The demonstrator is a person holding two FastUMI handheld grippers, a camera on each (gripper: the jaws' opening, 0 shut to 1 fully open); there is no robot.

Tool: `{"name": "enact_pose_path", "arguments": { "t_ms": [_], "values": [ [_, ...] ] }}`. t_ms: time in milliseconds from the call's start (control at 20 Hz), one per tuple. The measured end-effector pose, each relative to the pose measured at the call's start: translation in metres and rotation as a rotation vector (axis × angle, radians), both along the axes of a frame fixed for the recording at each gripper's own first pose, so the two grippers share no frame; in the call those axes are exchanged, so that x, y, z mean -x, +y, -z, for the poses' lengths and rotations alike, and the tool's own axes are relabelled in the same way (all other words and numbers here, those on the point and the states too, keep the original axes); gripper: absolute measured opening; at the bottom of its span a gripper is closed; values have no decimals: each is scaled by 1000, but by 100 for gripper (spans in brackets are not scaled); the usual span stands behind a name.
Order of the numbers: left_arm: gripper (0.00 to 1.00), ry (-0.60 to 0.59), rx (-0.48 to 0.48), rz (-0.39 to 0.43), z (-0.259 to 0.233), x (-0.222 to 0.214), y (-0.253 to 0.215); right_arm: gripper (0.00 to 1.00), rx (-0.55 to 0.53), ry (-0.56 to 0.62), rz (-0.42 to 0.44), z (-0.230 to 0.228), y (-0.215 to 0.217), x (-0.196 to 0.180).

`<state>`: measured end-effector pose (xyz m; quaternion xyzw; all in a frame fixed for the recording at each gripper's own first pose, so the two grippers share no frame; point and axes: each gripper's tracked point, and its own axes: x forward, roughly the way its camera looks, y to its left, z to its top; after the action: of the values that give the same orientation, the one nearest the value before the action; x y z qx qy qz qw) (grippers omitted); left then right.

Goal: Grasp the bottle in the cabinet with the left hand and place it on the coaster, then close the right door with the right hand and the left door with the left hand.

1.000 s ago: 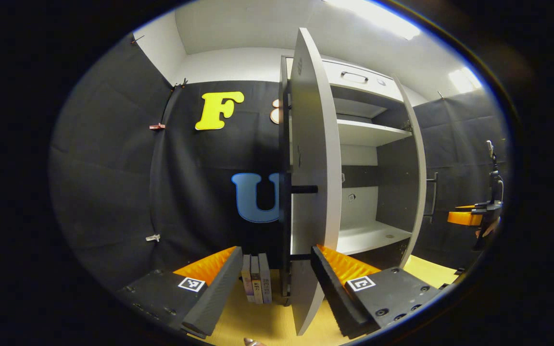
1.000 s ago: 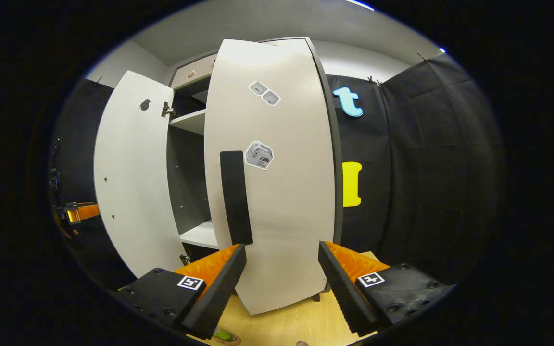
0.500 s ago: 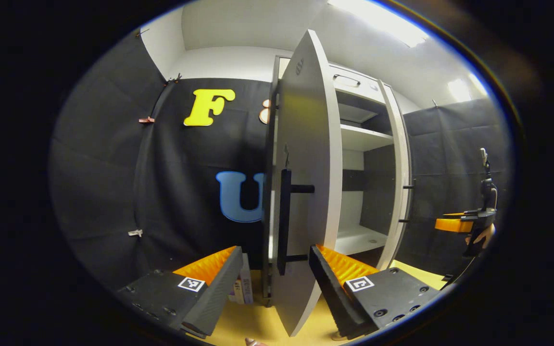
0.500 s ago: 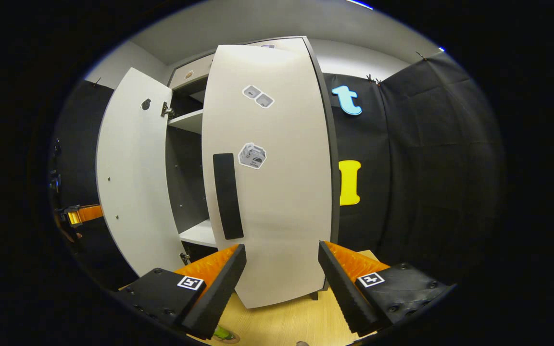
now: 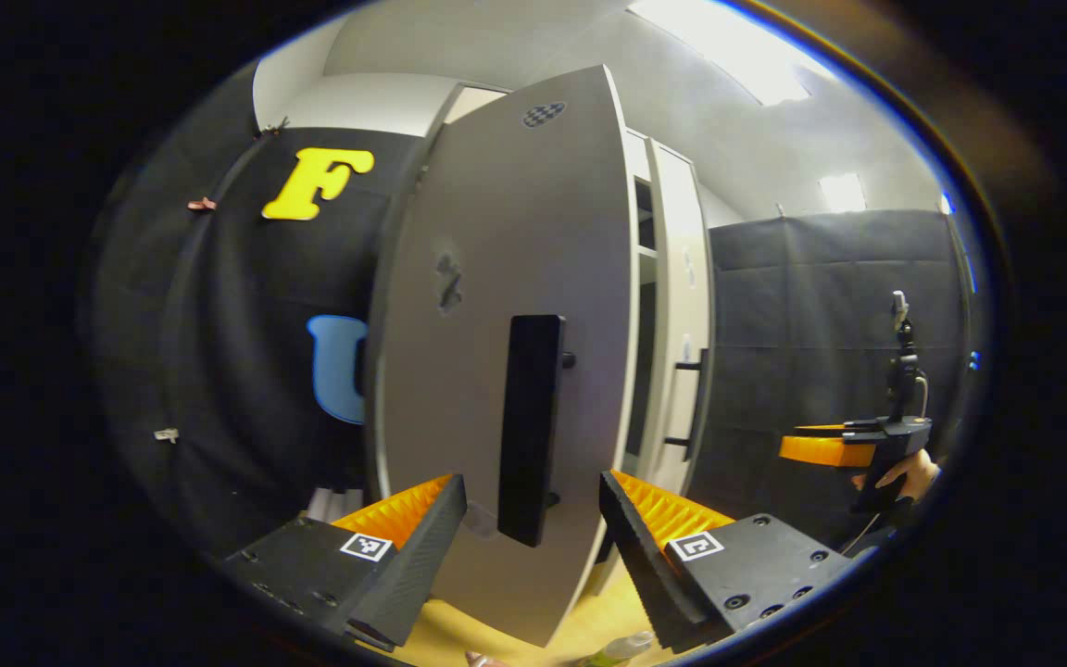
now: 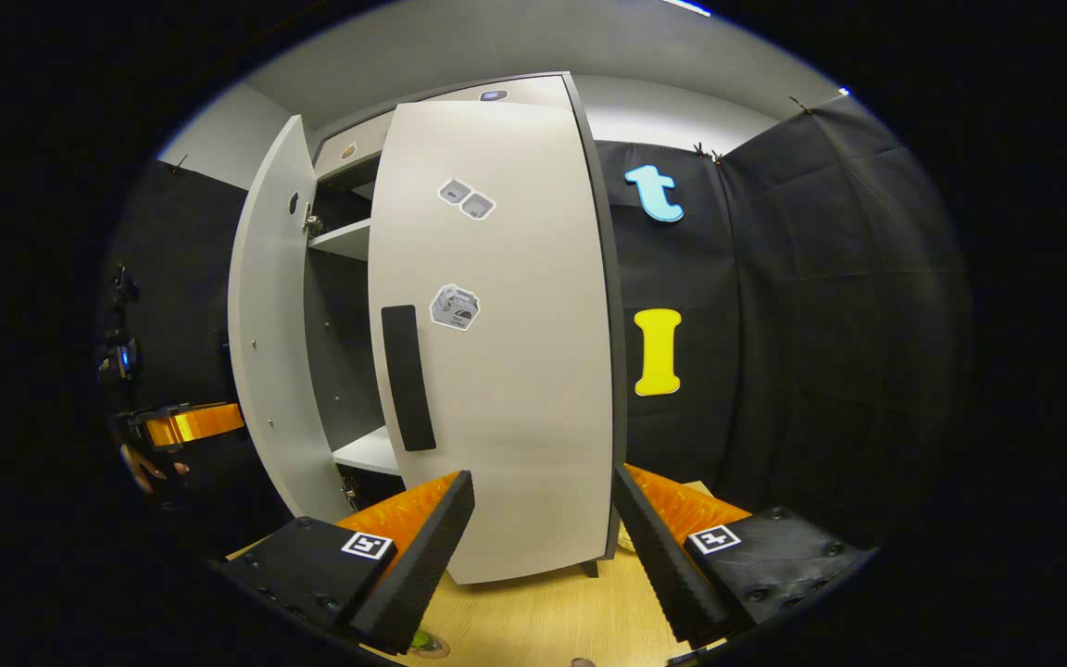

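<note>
A: Left gripper point(image 5: 532, 519) up close to the left door point(image 5: 487, 306), fingers spread wide, nothing pinched between them. Ridged, sawtooth inner faces on both fingers point(image 5: 631, 533); square printed markers on the blocks behind.

B: Door surface?

A: Smooth, matte, pale grey, bowed by the lens. Flat black bar handle point(image 5: 526, 426) standing upright between the spread fingers, apparently just ahead of them; contact impossible to judge. Small checkered sticker near the top edge.

B: And from the right gripper view?

A: Right gripper point(image 6: 543, 547) likewise spread and empty, facing the right door point(image 6: 496, 352). Same smooth pale panel, dark edge, black handle strip, a few small stickers too tiny to read. Appears shut or nearly so; seam not clear. Left door seen edge-on, ajar, with a sliver of cabinet point(image 6: 348, 371) between: dark side wall, two white shelves.

B: Bottle?

A: Barely visible. Pale cap and clear neck of the bottle point(image 5: 624, 647) cut off at the bottom edge of the left gripper view, low on the light wooden desk point(image 6: 543, 621). A green-and-round scrap at the bottom rim of the right gripper view, too cropped to name. Coaster not discernible.

B: Anything else?

A: Other gripper far right in the left gripper view, gripped by a hand point(image 5: 899, 472); finger state there unclear.
</note>
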<state>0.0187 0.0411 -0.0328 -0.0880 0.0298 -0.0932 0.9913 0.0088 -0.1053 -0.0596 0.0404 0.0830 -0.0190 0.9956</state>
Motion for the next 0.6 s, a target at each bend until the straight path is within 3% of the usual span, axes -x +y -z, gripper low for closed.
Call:
{"name": "enact_pose_path", "arguments": {
  "t_ms": [200,350,600],
  "values": [
    [94,17,-56,2,5,-7,-7,100,3,4,5,1,-6,2],
    [94,16,-23,4,1,-8,-10,100,-9,5,-2,2,-1,1],
    [95,47,-33,-83,8,-9,-3,100,-31,-50,10,-15,16,-5]
  ]
}}
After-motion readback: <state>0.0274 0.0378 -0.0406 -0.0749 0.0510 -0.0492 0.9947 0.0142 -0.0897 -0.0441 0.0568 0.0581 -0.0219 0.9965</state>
